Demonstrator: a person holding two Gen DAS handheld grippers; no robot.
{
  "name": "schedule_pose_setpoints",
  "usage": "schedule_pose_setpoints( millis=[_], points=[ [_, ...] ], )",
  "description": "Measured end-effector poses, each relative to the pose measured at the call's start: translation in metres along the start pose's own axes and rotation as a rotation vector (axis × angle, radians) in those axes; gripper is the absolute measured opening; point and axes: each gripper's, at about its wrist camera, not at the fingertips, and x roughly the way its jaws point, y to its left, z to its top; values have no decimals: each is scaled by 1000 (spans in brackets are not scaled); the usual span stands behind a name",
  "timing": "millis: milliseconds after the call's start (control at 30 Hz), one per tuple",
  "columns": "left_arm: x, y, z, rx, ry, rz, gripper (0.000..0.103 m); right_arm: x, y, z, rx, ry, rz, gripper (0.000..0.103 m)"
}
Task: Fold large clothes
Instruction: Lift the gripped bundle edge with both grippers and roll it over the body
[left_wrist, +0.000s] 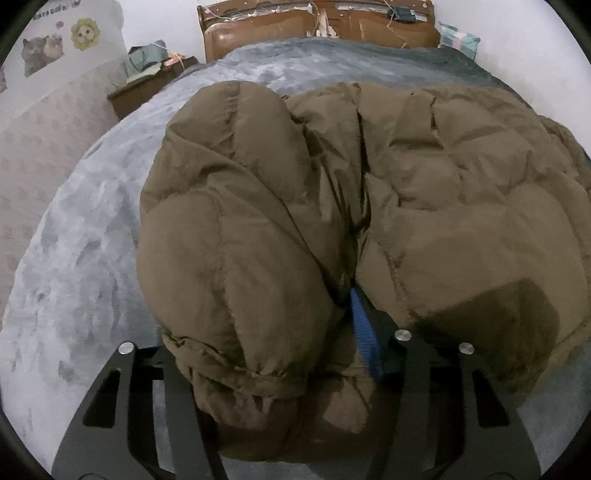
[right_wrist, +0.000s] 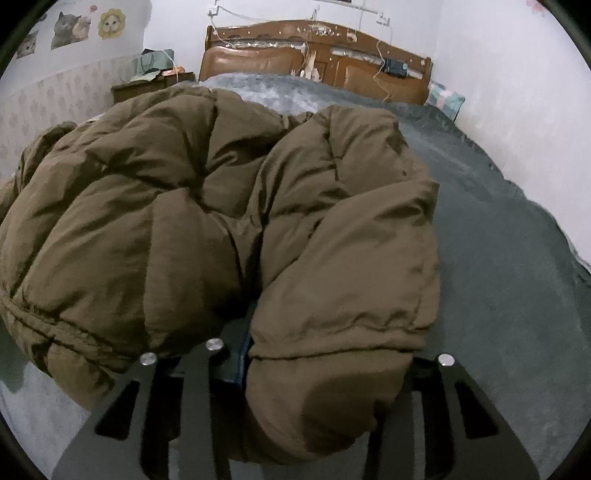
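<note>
One brown puffer jacket (left_wrist: 369, 206) lies on one grey blanket (left_wrist: 81, 251), each of two grippers, left gripper (left_wrist: 291, 373) and right gripper (right_wrist: 317, 373), clamped on one bunched fold.

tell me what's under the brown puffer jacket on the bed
The brown puffer jacket lies on a grey plush blanket covering the bed. A blue strip peeks from its folds. Whatever sits beneath its bulk is hidden.
</note>
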Motion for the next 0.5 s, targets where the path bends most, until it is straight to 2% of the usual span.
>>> schedule_pose_setpoints(
  millis=[200,333,500],
  points=[
    [-15,2,1,-49,-28,-14,35,-9,-2,-4,15,-37,17,33],
    [-18,-1,0,-57,-37,-11,33,-19,1,-13,19,-48,26,33],
    [-20,-4,-5,-63,-43,5,33,-12,3,-9,9,-47,-13,33]
  ],
)
